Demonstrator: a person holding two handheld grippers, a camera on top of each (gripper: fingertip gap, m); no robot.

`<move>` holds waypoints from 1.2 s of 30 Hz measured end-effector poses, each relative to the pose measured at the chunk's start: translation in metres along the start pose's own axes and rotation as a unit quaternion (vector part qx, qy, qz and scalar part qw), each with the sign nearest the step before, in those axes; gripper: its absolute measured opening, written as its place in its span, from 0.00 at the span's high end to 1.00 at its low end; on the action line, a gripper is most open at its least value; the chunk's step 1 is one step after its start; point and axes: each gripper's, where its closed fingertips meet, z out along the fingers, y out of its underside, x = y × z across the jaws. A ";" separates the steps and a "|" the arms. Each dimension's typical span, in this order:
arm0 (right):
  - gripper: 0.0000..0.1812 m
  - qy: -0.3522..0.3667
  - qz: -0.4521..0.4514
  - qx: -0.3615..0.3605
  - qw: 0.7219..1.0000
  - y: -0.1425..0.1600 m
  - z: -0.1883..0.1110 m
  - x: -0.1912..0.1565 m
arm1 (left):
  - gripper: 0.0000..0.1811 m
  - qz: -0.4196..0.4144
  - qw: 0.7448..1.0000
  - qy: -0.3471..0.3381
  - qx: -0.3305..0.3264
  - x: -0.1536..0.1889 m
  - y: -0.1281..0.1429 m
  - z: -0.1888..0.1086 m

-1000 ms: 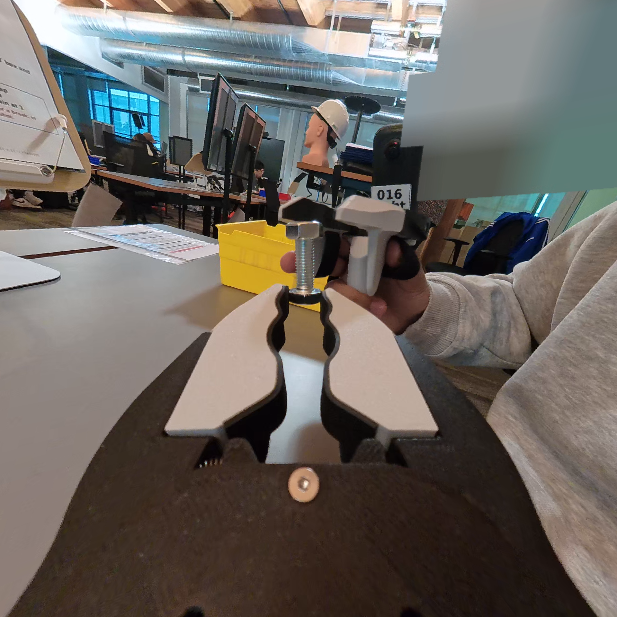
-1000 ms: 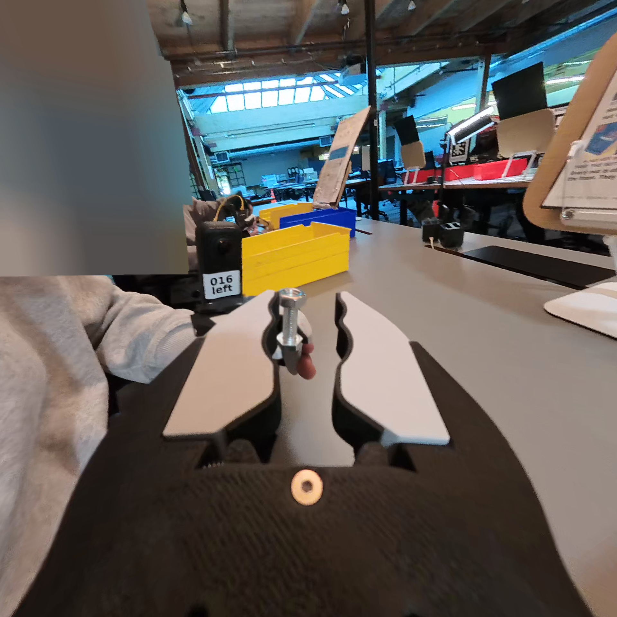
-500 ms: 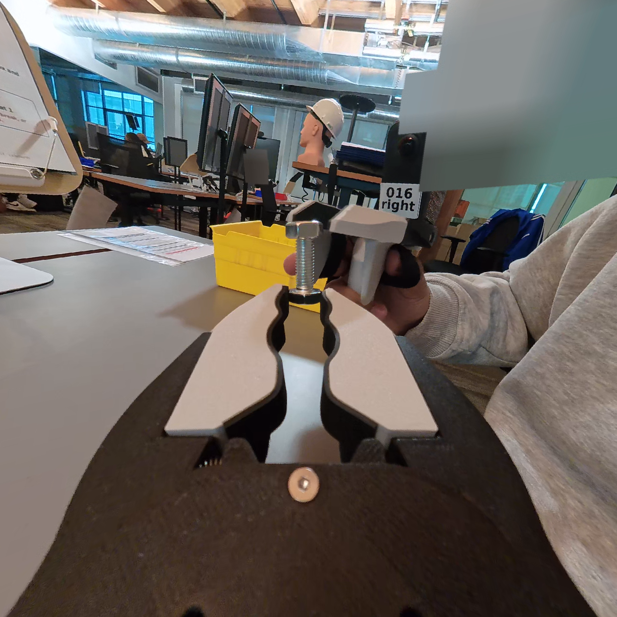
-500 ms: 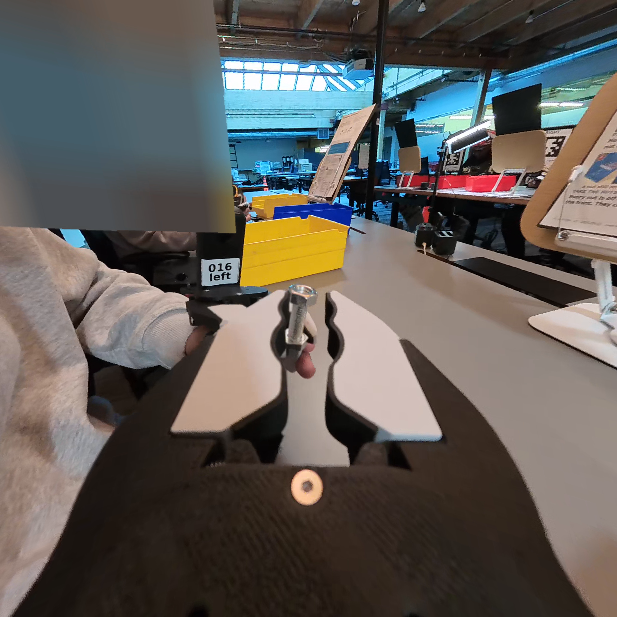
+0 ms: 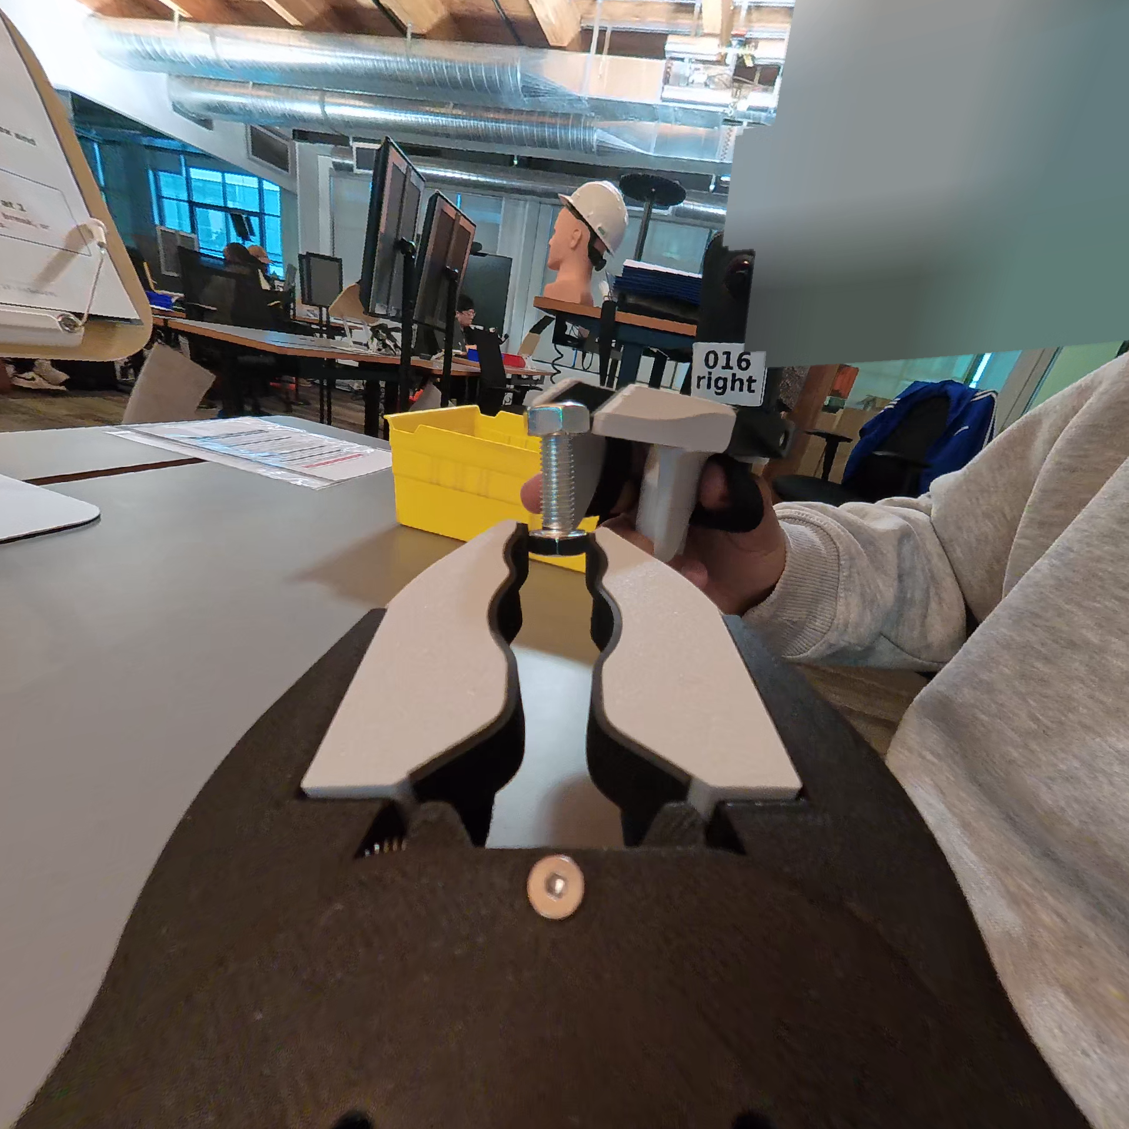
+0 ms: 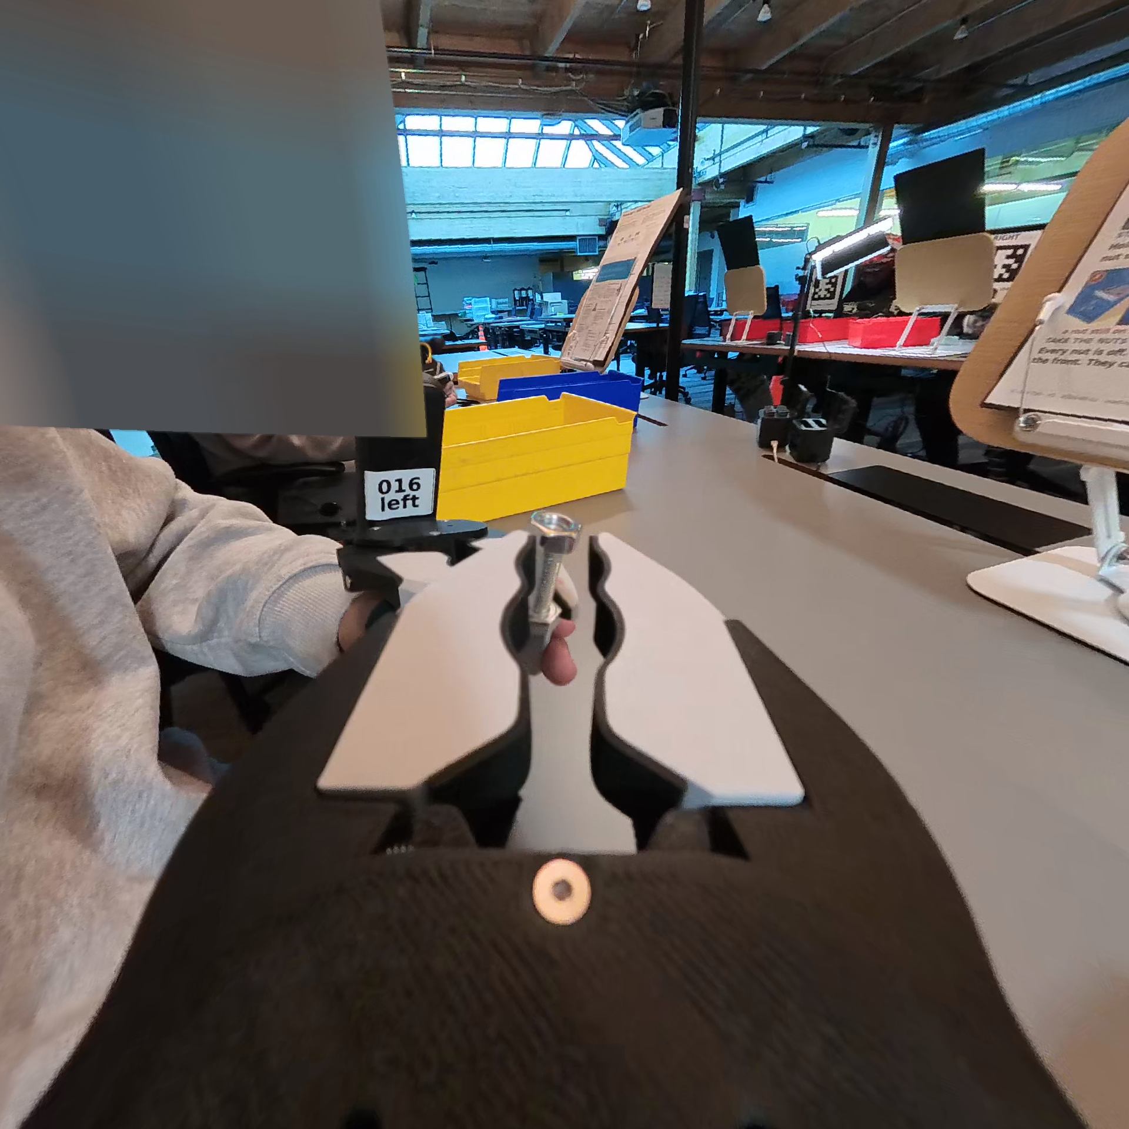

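Left wrist view: the left gripper (image 5: 555, 537) pinches a dark nut (image 5: 555, 541) threaded on an upright hex bolt (image 5: 557, 473), above a grey table (image 5: 183, 586) with a yellow bin (image 5: 458, 470); monitors (image 5: 415, 244) and ducts (image 5: 366, 79) behind.

Right wrist view: the right gripper (image 6: 553, 553) stands parted around that bolt (image 6: 548, 577); whether its fingers (image 6: 660, 660) touch it is unclear. 2 yellow bins (image 6: 531, 452) and a blue bin (image 6: 568, 388) sit beyond.

Left gripper (image 5: 555, 540) and right gripper (image 6: 557, 547) alike, pale grey wavy-edged fingers, textured black bodies, silver centre screw, grey fleece sleeves (image 5: 953, 550)
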 end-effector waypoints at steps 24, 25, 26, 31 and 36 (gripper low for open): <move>0.84 -0.018 0.019 -0.002 1.000 0.001 0.006 -0.012 | 0.90 0.008 1.000 0.007 0.001 0.004 0.000 0.000; 0.85 -0.013 0.018 -0.004 1.000 0.002 0.006 -0.012 | 0.90 0.008 1.000 0.007 -0.001 0.004 0.001 0.000; 0.86 -0.008 0.018 -0.004 1.000 0.002 0.007 -0.011 | 0.90 0.008 1.000 0.009 -0.002 0.004 0.001 0.001; 0.90 -0.012 0.027 -0.007 1.000 0.002 0.005 -0.009 | 0.90 0.006 1.000 0.016 -0.006 0.007 0.003 0.001; 0.90 -0.053 0.040 -0.008 0.998 0.001 0.002 -0.016 | 0.90 -0.002 0.999 0.040 -0.007 0.014 0.003 0.001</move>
